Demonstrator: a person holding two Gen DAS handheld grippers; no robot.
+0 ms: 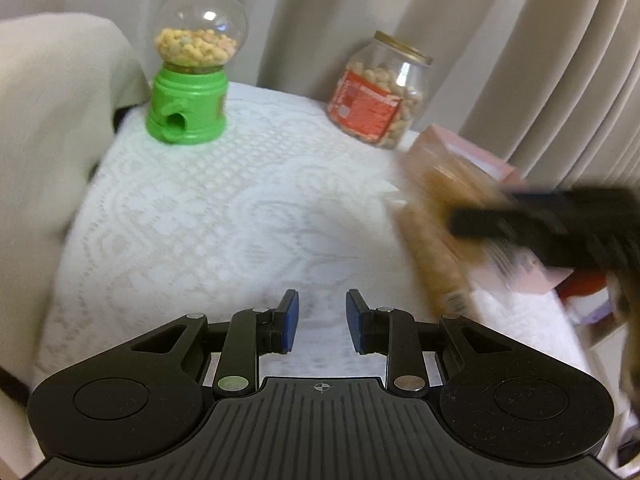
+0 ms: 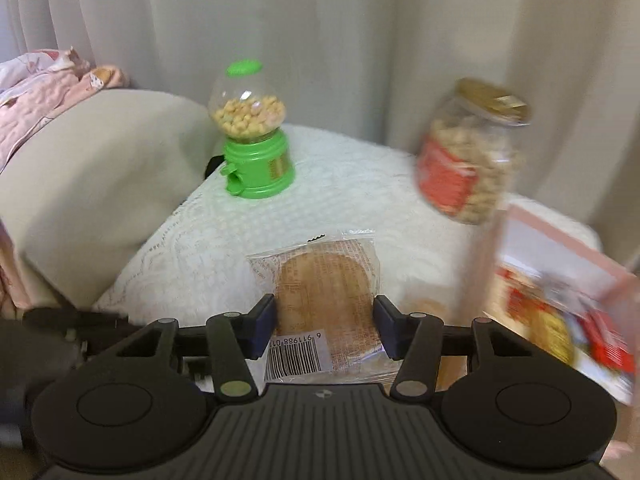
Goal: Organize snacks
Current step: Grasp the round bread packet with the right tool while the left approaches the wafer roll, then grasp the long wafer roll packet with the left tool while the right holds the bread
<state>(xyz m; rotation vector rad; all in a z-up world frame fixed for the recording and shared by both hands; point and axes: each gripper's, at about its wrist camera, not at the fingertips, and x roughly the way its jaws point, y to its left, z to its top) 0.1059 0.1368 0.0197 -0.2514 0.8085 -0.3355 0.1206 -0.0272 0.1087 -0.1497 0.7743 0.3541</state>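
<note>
My right gripper (image 2: 324,320) is shut on a clear-wrapped round biscuit packet (image 2: 324,296), its pads pressing the packet's two sides just above the white lace tablecloth (image 2: 340,208). In the left wrist view that gripper (image 1: 560,224) and the packet (image 1: 432,248) show as a blur at the right. My left gripper (image 1: 322,320) hovers over the cloth (image 1: 240,200), open by a narrow gap with nothing in it. At the back stand a green candy dispenser (image 1: 188,92) (image 2: 256,148) and a red-labelled nut jar (image 1: 380,92) (image 2: 468,152).
A pink snack box (image 2: 560,292) (image 1: 472,152) lies at the table's right side, with printed packets in it. A beige cushion (image 1: 48,120) (image 2: 92,168) borders the table on the left. Pale curtains (image 1: 520,60) hang close behind.
</note>
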